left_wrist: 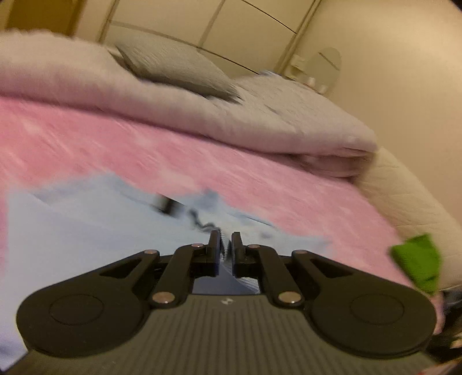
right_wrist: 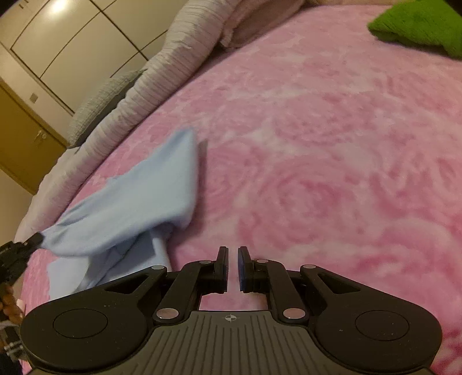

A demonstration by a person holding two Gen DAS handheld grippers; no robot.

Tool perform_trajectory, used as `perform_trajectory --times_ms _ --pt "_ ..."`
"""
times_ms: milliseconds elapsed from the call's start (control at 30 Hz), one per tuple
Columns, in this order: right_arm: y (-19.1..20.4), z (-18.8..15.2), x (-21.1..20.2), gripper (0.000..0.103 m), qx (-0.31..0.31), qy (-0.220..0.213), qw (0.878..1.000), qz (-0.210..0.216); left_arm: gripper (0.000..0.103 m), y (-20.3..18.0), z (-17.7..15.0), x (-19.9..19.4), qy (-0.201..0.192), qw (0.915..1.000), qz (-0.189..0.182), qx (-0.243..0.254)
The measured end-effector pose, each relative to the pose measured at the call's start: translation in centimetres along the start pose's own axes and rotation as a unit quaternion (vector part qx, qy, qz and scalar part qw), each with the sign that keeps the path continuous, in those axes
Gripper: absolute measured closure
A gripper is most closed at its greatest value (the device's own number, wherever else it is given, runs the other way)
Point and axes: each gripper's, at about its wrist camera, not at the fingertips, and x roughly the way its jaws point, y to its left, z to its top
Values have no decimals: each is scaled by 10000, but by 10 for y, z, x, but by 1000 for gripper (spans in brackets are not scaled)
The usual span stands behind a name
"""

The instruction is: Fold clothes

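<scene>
A light blue garment [right_wrist: 130,202] lies partly lifted on the pink bed cover [right_wrist: 317,144]. My left gripper [left_wrist: 224,245] is shut on an edge of the light blue garment [left_wrist: 86,230] and holds it up; in the right wrist view the left gripper [right_wrist: 31,241] shows at the far left, pulling the cloth taut. My right gripper [right_wrist: 232,261] is nearly shut with a narrow gap and holds nothing, low over the pink cover to the right of the garment.
A folded grey-pink duvet [left_wrist: 202,115] and a grey pillow [left_wrist: 173,66] lie along the far side of the bed. A green cloth [right_wrist: 418,26] lies at the bed's far right; it also shows in the left wrist view [left_wrist: 418,265]. Cupboards [right_wrist: 57,43] stand behind.
</scene>
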Motion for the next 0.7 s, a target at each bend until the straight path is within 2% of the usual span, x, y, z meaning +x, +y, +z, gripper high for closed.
perform_trajectory --times_ms 100,233,333,533,700 --pt "8 -1 5 94 -100 17 9999 -25 99 33 -2 -7 138 9993 341 116" --pt "14 -2 10 94 -190 61 9998 -54 99 69 -14 -13 294 9983 494 -6" --pt "18 -3 14 94 -257 94 9996 -76 99 81 -17 -17 192 9986 484 -89" --pt "27 -5 22 94 -390 160 9990 -119 99 95 -15 -31 -80 9972 743 -33" --pt "33 -6 26 94 -517 223 9983 -176 98 114 -28 -28 164 9953 946 -153"
